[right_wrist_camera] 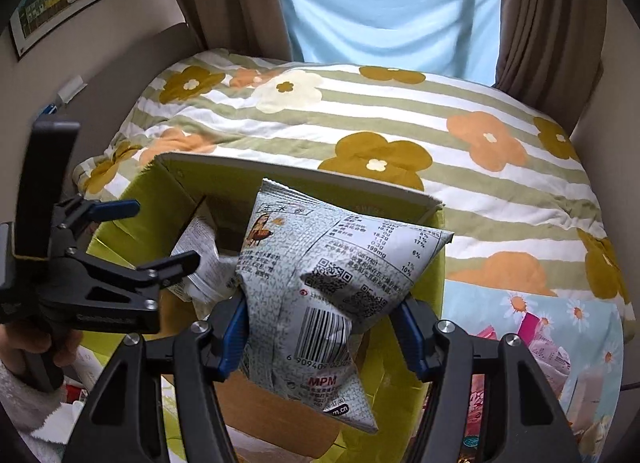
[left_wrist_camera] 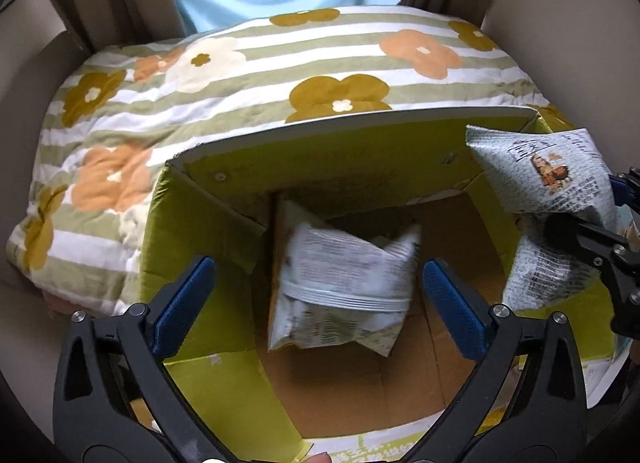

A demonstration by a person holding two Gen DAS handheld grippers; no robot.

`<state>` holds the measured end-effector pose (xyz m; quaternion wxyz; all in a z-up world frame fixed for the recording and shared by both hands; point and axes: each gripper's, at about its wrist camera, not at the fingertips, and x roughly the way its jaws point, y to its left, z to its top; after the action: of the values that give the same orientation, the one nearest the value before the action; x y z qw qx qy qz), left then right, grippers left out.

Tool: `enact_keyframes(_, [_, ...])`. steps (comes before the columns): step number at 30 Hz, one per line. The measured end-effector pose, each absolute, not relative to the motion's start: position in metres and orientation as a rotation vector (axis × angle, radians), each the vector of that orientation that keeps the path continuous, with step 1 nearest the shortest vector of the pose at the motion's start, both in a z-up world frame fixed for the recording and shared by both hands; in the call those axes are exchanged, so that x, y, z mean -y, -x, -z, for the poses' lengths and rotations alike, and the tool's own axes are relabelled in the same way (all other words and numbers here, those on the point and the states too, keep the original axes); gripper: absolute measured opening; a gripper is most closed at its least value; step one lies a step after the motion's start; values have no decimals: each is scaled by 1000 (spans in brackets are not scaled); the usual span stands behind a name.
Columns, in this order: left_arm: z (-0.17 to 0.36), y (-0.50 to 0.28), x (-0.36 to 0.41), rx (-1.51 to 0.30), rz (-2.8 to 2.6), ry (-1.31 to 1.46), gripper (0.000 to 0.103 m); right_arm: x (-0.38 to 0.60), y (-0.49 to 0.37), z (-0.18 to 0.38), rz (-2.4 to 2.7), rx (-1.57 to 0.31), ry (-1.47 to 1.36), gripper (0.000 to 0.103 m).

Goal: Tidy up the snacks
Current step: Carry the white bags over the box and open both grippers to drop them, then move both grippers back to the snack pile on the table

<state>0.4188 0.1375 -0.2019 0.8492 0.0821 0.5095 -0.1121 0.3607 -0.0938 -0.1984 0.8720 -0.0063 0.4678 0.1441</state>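
An open cardboard box (left_wrist_camera: 224,199) with yellow-green walls and a brown floor is sitting on a bed covered by a striped quilt (left_wrist_camera: 248,75) with large flowers, toward the quilt's near edge.

The left tool (left_wrist_camera: 316,303) is hovering over the box opening with its blue-padded fingers (left_wrist_camera: 184,303) spread wide and nothing between them. Directly under it, inside the box, a pale printed snack bag (left_wrist_camera: 340,275) is lying against the box's left inner wall; it looks blurred, so its exact resting pose cannot be told.

The right tool (right_wrist_camera: 324,337) is clenching a second snack bag (right_wrist_camera: 328,275), a grey-white packet with a barcode and QR codes, its blue pads (right_wrist_camera: 234,337) pressing in on both sides of the packet's lower half. That packet is hanging above the box's right side, near the right wall, its top corner rising over the far flap. In the left wrist view the same packet (left_wrist_camera: 548,199) is showing at the box's right rim.

Beside the box on its right, other colourful snack packets (right_wrist_camera: 552,351) are lying at the near right part of the bed. Brown curtains (right_wrist_camera: 548,23) and a light blue cloth (right_wrist_camera: 384,7) are hanging beyond the far edge of the bed.
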Motion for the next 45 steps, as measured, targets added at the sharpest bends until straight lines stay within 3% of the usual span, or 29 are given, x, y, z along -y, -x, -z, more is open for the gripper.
enact_keyframes(7, [188, -403, -150, -1056, 237, -122, 103, 89, -367, 203, -338, -978, 29, 60])
enact_keyframes(9, [182, -397, -155, -1045, 230, -117, 103, 85, -371, 206, -338, -1000, 33, 64])
enact_keyframes(10, [179, -394, -157, -1040, 227, -113, 103, 84, -372, 207, -332, -1000, 38, 70])
enact_keyframes(11, [178, -391, -160, -1037, 224, -109, 103, 83, -370, 207, -316, -979, 47, 91])
enact_keyframes(12, [176, -389, -162, -1035, 221, -104, 103, 83, -367, 207, -314, -959, 49, 103])
enact_keyframes(30, [162, -355, -185, -1010, 218, -63, 103, 71, -321, 187, -338, -954, 47, 103])
enact_keyframes(45, [135, -319, -149, -971, 349, -73, 103, 106, -268, 146, -230, -881, -2, 103])
